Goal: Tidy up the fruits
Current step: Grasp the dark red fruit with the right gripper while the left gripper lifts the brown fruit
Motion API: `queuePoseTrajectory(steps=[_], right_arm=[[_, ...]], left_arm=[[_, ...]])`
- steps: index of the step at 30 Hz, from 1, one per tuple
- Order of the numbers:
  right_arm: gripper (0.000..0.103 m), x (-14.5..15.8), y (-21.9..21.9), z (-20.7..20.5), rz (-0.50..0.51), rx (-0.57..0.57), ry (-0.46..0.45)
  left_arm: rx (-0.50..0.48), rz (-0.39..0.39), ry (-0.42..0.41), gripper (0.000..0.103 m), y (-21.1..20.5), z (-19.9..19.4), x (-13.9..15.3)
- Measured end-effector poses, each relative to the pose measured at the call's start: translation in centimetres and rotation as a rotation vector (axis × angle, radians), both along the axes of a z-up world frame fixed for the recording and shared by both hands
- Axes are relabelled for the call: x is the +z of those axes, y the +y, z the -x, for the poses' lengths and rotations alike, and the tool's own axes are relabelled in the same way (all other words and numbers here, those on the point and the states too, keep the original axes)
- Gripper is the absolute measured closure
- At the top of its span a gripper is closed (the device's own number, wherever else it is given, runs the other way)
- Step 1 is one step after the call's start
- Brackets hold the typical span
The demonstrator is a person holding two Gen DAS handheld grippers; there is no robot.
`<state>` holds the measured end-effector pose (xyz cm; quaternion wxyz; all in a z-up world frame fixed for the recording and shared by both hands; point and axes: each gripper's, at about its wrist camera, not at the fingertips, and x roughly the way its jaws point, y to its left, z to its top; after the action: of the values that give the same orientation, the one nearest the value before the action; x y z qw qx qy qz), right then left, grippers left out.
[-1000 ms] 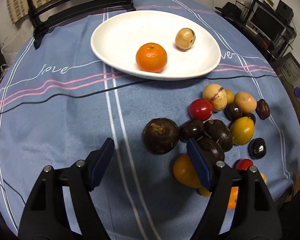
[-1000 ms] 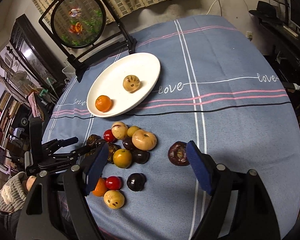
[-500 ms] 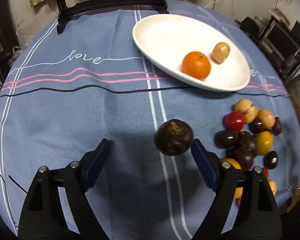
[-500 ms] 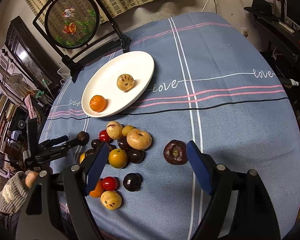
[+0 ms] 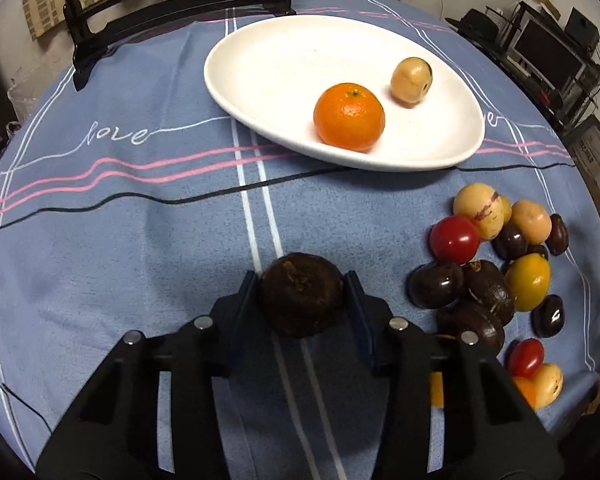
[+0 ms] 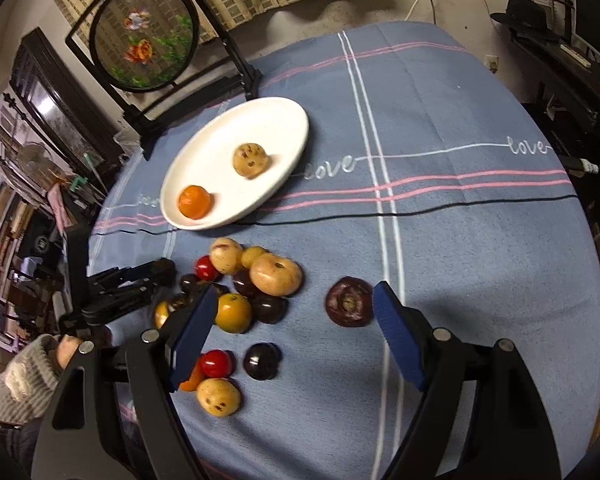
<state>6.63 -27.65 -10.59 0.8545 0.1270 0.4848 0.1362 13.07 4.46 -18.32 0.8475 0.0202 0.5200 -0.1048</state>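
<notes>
My left gripper (image 5: 302, 280) is shut on a dark brown round fruit (image 5: 302, 298) and holds it over the blue cloth, short of the white oval plate (image 5: 268, 60). The plate holds an orange (image 5: 349, 117) and a tan fruit (image 5: 411, 81). A pile of red, yellow, tan and dark fruits (image 5: 496, 264) lies to the right. My right gripper (image 6: 296, 308) is open and empty above the cloth, with a dark purple fruit (image 6: 349, 302) near its right finger. The right wrist view also shows the plate (image 6: 284, 120) and the left gripper (image 6: 162, 270).
A round framed screen on a black stand (image 6: 146, 36) stands behind the plate at the table's far edge. Shelves and electronics (image 5: 548, 48) sit past the table's right side. The round table's edge curves close on both sides.
My left gripper has closed on the dark brown fruit, which stood free between its open fingers before. The right gripper has moved slightly closer to the dark purple fruit.
</notes>
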Motion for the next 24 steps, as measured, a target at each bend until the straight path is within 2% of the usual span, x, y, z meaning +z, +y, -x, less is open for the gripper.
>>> queuePoseTrajectory(steps=[4,12,15,17,24], right_arm=[[0.023,-1.1,0.1,0.2,0.081,0.014,0.001],[0.024,-4.3,0.4,-0.3,0.123,0.052,0.027],[0.032,-5.4,0.9,-0.8,0.160,0.072,0.034],[0.033,-6.3,1.2,-1.3,0.180,0.083,0.049],[0.048,-8.0,1.0,-2.2,0.177,0.081,0.070]], left_arm=[[-0.008,-0.008,-0.009,0.059,0.1,0.5,0.0],[0.034,0.016,-0.006,0.058,1.9,3.6,0.1],[0.032,-0.009,-0.017,0.058,1.6,3.8,-0.1],[0.029,-0.034,-0.024,0.058,1.3,3.9,-0.2],[0.028,-0.042,-0.038,0.058,1.2,4.1,-0.2]])
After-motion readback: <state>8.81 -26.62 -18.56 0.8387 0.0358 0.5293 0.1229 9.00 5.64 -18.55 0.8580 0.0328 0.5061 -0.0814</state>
